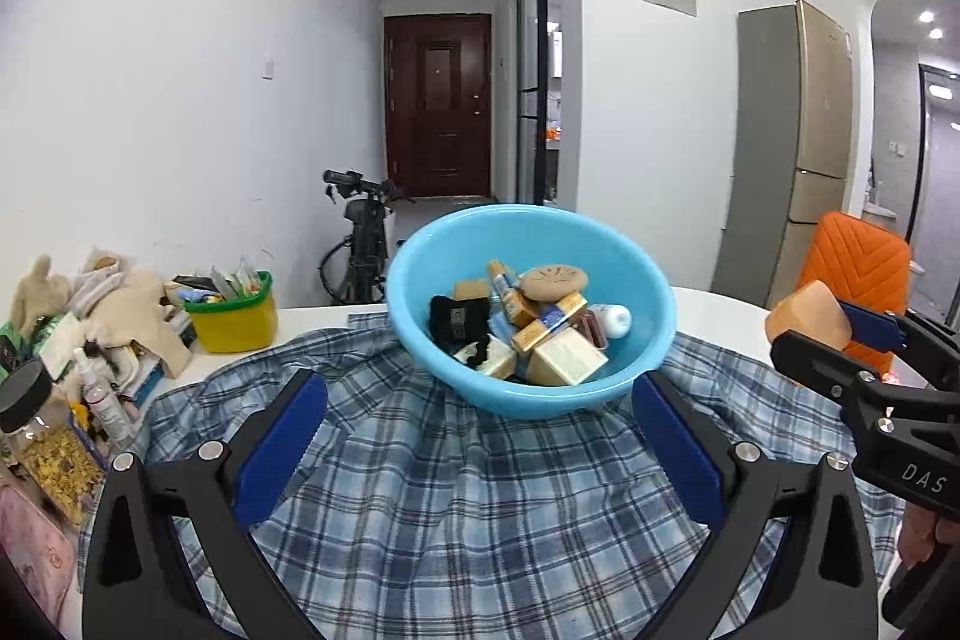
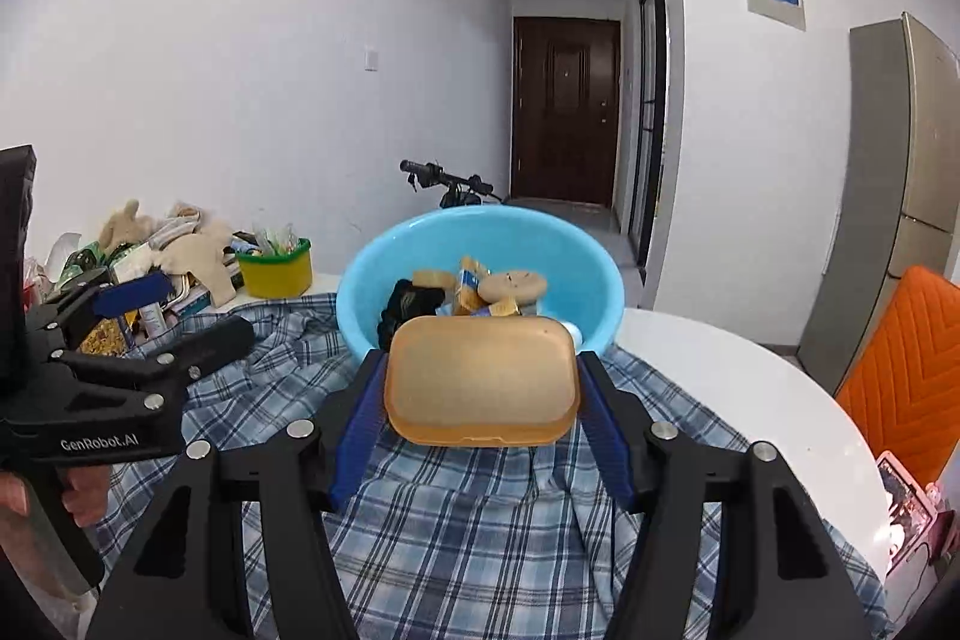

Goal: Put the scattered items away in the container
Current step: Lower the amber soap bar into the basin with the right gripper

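A light blue bowl (image 1: 420, 274) (image 2: 558, 256) stands on a blue plaid cloth (image 1: 450, 490) (image 2: 456, 520) and holds several small boxes, a round tan puck and a black pouch. My right gripper (image 2: 480, 388) is shut on an amber plastic case (image 2: 480, 379), held above the cloth just in front of the bowl. From the left wrist view that case (image 1: 807, 319) shows at the right edge, level with the bowl's rim. My left gripper (image 1: 480, 436) stands open with nothing between its blue pads, in front of the bowl.
A white table (image 2: 750, 382) lies under the cloth. At the left sit a yellow-green tub (image 1: 237, 319), plush toys (image 1: 120, 298), a jar (image 1: 42, 436) and a spray bottle (image 1: 105, 400). An orange chair (image 2: 906, 340) stands at the right; a scooter (image 1: 360, 232) is behind.
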